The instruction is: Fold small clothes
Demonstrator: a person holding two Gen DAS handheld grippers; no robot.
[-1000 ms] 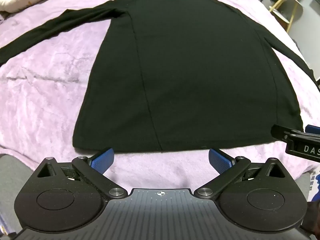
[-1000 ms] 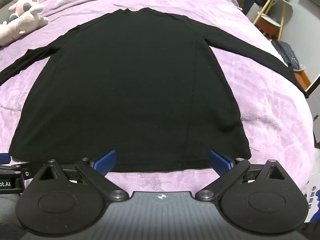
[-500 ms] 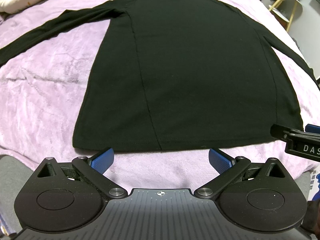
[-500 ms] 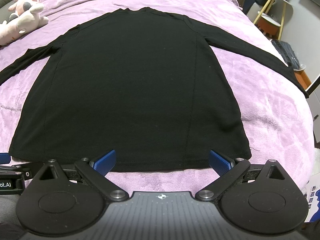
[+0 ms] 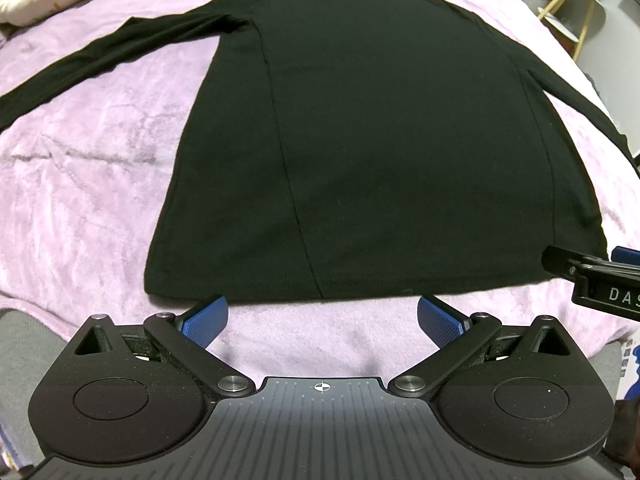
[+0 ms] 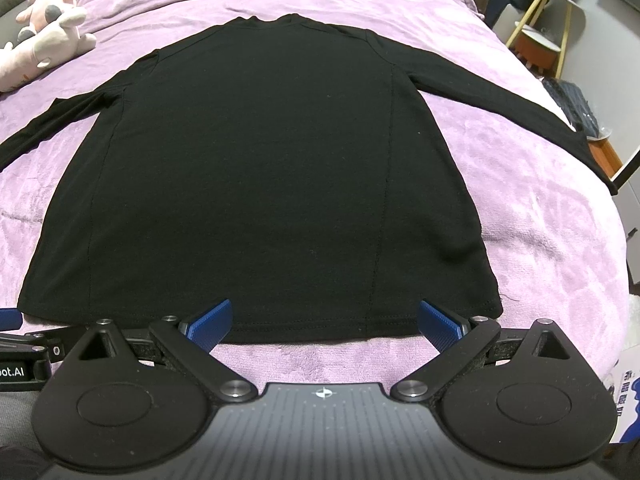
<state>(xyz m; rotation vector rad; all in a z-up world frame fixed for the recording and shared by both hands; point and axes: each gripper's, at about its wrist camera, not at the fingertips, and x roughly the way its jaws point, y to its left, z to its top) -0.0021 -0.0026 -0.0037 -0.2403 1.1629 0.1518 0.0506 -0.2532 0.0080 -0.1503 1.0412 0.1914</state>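
Note:
A black long-sleeved shirt (image 5: pixel 372 140) lies flat on a purple blanket (image 5: pixel 80 200), hem towards me, sleeves spread to both sides; it also shows in the right wrist view (image 6: pixel 260 168). My left gripper (image 5: pixel 322 318) is open and empty, just short of the hem's left half. My right gripper (image 6: pixel 324 322) is open and empty at the hem's right half, its blue fingertips (image 6: pixel 210 320) over the hem edge. The right gripper's side shows at the right edge of the left wrist view (image 5: pixel 596 280).
Plush toys (image 6: pixel 44 44) lie on the blanket at the far left. A yellow-legged side table (image 6: pixel 548 36) and a dark keyboard (image 6: pixel 576 108) stand past the bed's right edge. The bed's near edge runs just under both grippers.
Both grippers have edged slightly forward towards the hem. The shirt has not moved.

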